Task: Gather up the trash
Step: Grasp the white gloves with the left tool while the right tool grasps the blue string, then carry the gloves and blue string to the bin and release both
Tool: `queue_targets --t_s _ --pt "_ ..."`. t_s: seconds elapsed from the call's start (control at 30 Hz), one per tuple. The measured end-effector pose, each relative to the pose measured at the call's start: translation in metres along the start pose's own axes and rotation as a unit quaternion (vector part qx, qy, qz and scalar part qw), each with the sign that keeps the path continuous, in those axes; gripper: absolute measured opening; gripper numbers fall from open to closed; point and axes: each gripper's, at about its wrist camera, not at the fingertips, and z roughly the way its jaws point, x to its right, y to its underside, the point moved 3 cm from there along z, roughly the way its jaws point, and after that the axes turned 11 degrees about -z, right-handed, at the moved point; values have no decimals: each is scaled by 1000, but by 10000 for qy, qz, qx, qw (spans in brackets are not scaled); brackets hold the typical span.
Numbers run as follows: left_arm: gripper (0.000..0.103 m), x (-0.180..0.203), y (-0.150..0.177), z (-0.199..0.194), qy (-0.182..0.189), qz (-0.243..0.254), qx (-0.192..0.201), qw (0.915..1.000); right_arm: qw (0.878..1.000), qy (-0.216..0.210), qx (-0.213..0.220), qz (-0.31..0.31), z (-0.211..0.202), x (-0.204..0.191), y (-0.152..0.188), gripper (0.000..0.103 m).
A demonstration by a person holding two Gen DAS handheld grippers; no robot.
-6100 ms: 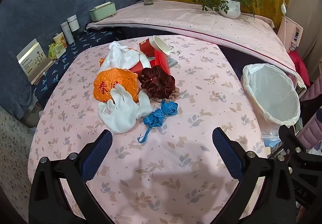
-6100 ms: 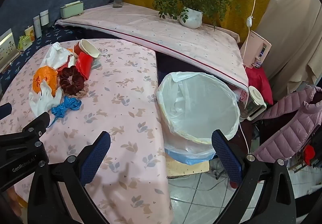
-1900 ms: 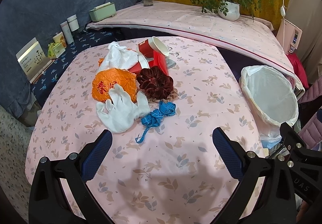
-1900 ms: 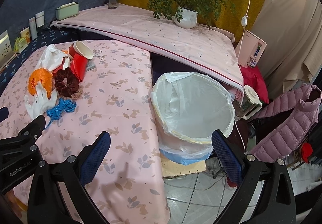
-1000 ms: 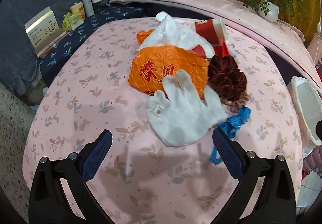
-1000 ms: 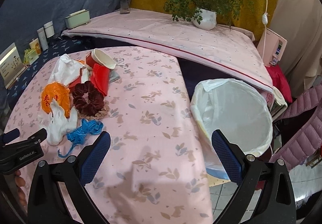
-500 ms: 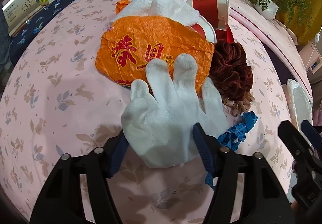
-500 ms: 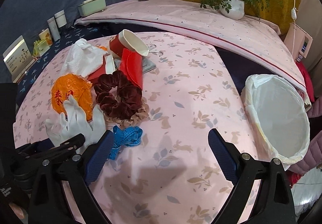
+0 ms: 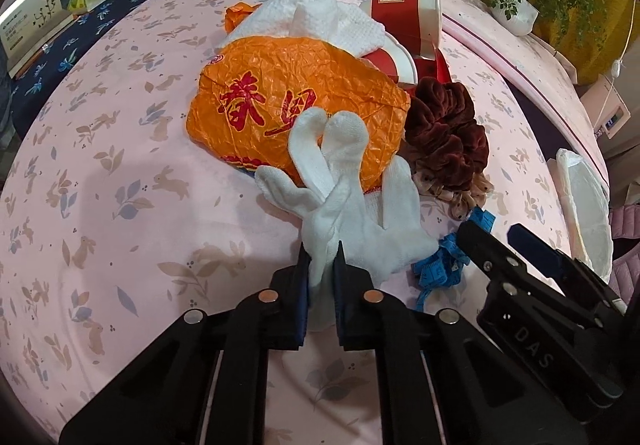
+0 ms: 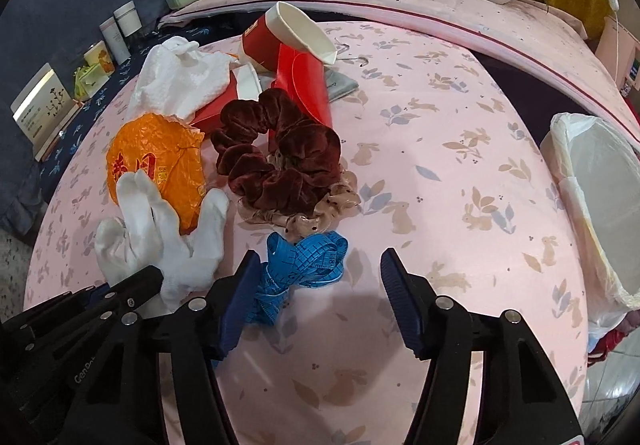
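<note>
Left tool [image 9: 322,265]: jaws pinched down on the cuff end of the white knit cotton glove [image 9: 352,213]. Fabric bunches up between the pads. The glove's fingers point away from me, draped onto the crinkled orange plastic bag with red characters [image 9: 296,101]. Long axis runs near-to-far, roughly in line with my tool, so a lift straight up and back should peel it off the bag, I judge, without dragging the bag along.

Right tool [image 10: 316,277]: jaws spread wide, holding nothing. The tangled blue measuring tape [image 10: 304,257] lies between the two pads, hard against the left pad, with open cloth toward the right pad. The tape bundle trails toward me under the left pad. The tool is off-centre on it; a nudge to the left before closing looks wise.

Rest of the pile sits beyond, on the pink rabbit-print bench cloth [image 10: 440,173]: dark red velvet scrunchie [image 10: 280,157] just past the tape, crumpled white paper towel [image 10: 176,85] and red paper cups [image 10: 280,33] farther.

The white-lined trash bin [image 10: 600,173] stands off the bench's right edge, well apart from the pile. The right tool is nearer to it; the glove in my left has to cross the whole bench rightward to reach it.
</note>
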Motion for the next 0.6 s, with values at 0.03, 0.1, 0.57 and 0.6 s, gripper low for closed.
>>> queue_targets --t_s 0.03,0.1,0.57,0.6 --pt "10 0 1 -1 -4 17 6 10000 9999 -98 -2 45 1 0 0 50" --pt "10 1 1 -3 -34 40 32 10000 9996 -257 -36 136 3 -1 -1 46" --pt "9 7 10 -14 -189 167 125 9996 9979 -622 -122 101 -5 -15 4 23" --pt "9 9 11 -17 -175 191 136 9996 9982 -595 -98 79 -8 -13 4 21"
